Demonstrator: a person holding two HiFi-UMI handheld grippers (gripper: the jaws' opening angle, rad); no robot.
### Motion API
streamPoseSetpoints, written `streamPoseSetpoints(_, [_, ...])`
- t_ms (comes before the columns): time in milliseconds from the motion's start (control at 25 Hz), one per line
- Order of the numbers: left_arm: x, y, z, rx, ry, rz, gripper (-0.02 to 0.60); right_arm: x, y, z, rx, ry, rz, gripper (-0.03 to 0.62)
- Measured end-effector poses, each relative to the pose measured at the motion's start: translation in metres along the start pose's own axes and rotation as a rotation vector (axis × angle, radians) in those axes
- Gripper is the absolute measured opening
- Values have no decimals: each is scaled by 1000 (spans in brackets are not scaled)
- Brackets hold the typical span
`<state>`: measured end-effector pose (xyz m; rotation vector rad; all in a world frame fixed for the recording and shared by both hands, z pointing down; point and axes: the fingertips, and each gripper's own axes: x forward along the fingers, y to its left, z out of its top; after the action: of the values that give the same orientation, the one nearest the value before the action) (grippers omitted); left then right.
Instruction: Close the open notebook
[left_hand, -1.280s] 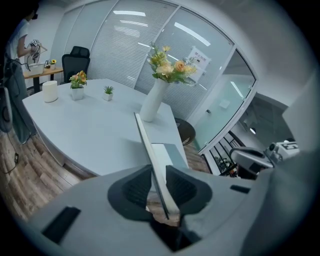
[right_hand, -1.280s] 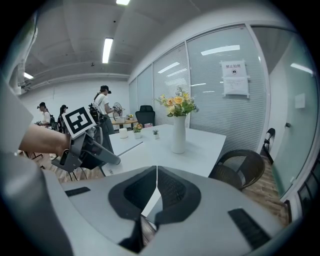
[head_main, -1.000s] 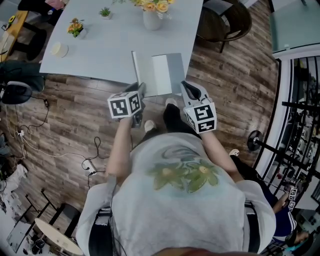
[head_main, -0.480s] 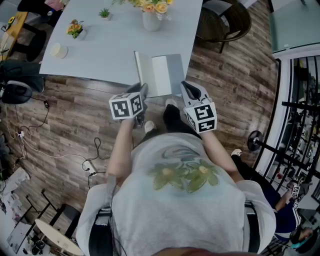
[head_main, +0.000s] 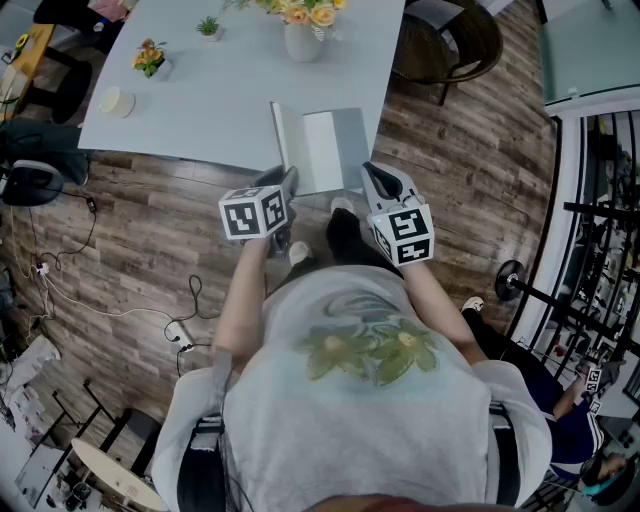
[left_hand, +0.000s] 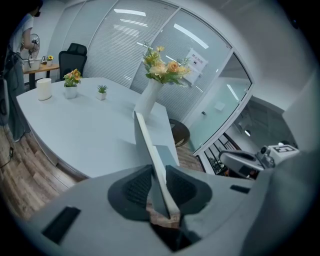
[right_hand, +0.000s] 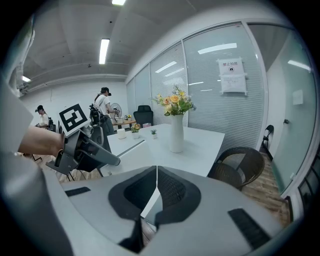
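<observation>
The grey notebook (head_main: 338, 145) lies open at the table's near edge. Its left cover (head_main: 281, 135) is lifted and stands almost upright. My left gripper (head_main: 286, 182) is shut on that cover's near edge. In the left gripper view the cover (left_hand: 145, 135) rises edge-on between the pads of the left gripper (left_hand: 159, 175). My right gripper (head_main: 368, 172) sits at the notebook's near right corner. It is shut, the right gripper (right_hand: 156, 176) pads meeting with nothing seen between them. Whether it touches the page I cannot tell. The raised cover (right_hand: 131, 146) shows left of it.
A white vase of flowers (head_main: 305, 38) stands behind the notebook. Two small plants (head_main: 151, 55) and a white cup (head_main: 118, 98) sit at the far left of the table (head_main: 220, 90). A wicker chair (head_main: 452, 42) stands to the right. Cables (head_main: 180, 325) lie on the wood floor.
The left gripper and the lifted cover have shifted slightly to the right, the cover standing a little more upright. The right gripper has not moved.
</observation>
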<state>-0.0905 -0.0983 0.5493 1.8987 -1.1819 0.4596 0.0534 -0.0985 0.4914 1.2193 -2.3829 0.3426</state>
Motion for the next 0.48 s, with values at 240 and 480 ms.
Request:
streamPoseSetpoints(240, [1, -5, 1, 9, 2, -13, 94, 0, -1, 0, 1, 0, -4, 20])
streamPoseSetpoints(480, [4, -10, 3, 18, 4, -24, 94, 0, -4, 2, 3, 0, -9, 20])
